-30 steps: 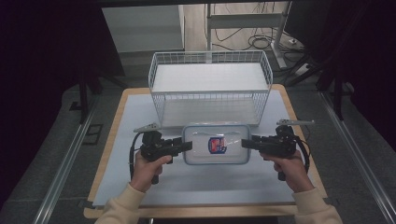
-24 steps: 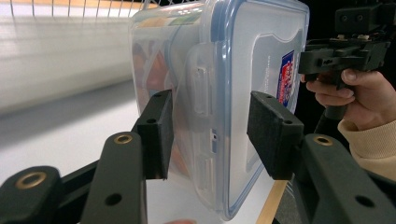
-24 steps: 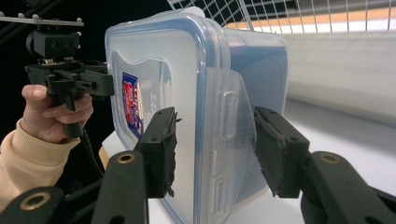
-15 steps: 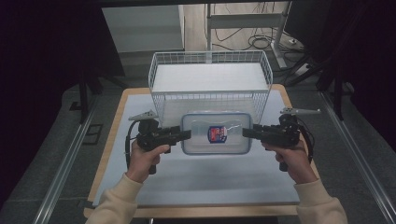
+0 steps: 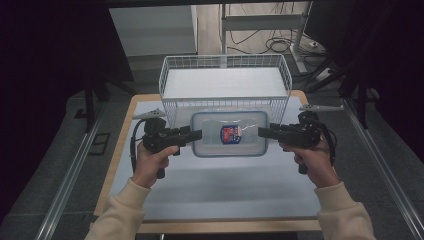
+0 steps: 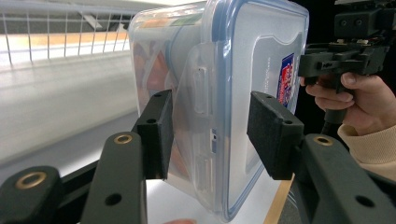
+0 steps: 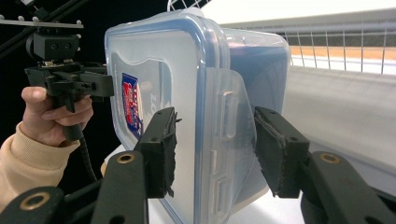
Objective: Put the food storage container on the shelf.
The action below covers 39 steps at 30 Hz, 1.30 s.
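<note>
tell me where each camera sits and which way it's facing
High view: above the person's side, looking forward and down at the table; both forearms, left gripper, right gripper.
Left gripper view: on the left gripper, looking along its jaws at the container end.
Right gripper view: on the right gripper, facing the container's opposite end.
Shared: both gripper views show the container and wire basket.
</note>
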Motion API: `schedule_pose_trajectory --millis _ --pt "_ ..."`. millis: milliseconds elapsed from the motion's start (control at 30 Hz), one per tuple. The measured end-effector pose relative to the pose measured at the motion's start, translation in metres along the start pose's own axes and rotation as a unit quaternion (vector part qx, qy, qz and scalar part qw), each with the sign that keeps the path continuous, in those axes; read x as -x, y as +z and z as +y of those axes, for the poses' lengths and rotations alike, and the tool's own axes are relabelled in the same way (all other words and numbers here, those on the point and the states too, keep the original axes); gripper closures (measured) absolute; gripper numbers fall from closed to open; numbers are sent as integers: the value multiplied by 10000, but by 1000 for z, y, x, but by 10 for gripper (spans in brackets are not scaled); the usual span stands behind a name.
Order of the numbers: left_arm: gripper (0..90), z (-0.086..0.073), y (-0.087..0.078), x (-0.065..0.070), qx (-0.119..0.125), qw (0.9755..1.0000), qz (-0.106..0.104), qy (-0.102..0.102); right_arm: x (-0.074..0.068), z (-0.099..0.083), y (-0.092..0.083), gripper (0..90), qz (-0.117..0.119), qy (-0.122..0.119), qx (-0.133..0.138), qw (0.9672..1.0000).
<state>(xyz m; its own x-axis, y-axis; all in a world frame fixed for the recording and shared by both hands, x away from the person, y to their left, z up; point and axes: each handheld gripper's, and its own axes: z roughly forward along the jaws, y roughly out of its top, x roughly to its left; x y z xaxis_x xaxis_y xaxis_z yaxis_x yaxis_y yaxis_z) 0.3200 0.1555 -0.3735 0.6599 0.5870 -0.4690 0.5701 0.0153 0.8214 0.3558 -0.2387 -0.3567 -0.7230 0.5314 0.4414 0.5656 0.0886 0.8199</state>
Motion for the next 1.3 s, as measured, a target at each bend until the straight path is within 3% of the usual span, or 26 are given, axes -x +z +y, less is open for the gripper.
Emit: schedule_pose_trajectory --millis 300,667,1000,1300 --pt "523 17 4 -5 22 10000 -53 -1 1 19 0 504 -74 -123 29 9999" --pt "523 37 3 -7 85 9999 25 51 5 41 4 499 -53 -146 89 9998" --pt "523 57 1 -15 107 9999 2 69 5 61 10 499 -72 -192 104 9997" --pt "523 80 8 -26 70 10000 -27 20 14 82 14 500 -97 -138 94 9998"
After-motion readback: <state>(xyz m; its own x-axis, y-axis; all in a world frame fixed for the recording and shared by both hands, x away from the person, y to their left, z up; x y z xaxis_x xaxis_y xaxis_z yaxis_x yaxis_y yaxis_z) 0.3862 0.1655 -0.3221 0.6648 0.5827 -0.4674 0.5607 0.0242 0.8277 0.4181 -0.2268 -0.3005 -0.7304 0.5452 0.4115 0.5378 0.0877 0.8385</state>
